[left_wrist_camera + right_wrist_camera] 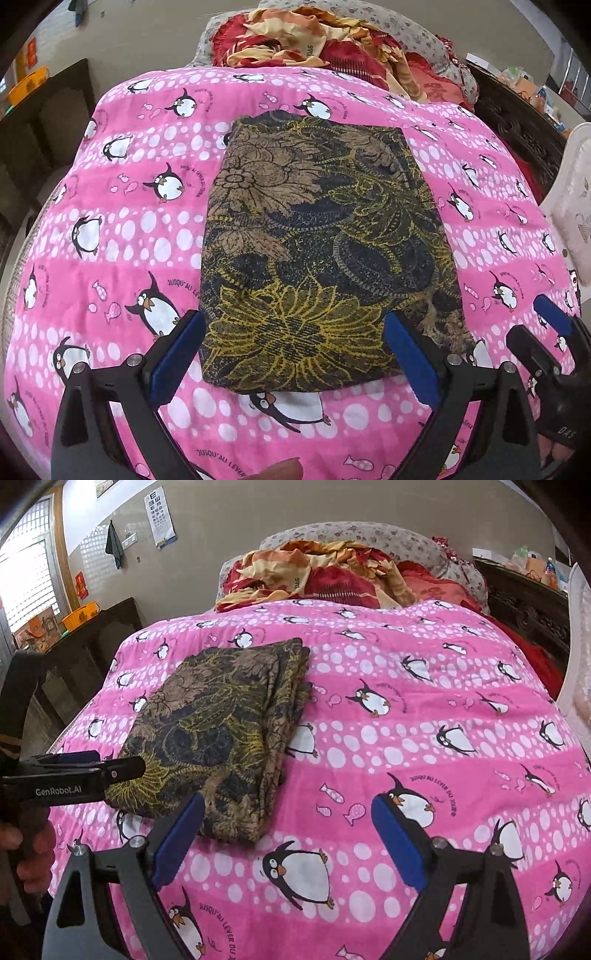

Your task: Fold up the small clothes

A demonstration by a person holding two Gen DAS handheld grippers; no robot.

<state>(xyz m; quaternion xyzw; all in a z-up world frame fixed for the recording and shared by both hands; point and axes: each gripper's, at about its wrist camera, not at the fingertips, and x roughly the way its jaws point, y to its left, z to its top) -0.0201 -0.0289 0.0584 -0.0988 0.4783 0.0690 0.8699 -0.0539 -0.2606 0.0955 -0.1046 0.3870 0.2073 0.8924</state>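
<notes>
While folded cloth point(325, 254) lies flat, pink quilt point(424, 716) surrounds its edges.

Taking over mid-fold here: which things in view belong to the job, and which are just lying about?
Job:
- folded dark floral-print garment
- left gripper, open
- right gripper, open

Lying about:
- pink penguin-print quilt beneath it
- crumpled red-and-yellow floral blanket
- orange plastic basket
- wall eye chart
</notes>
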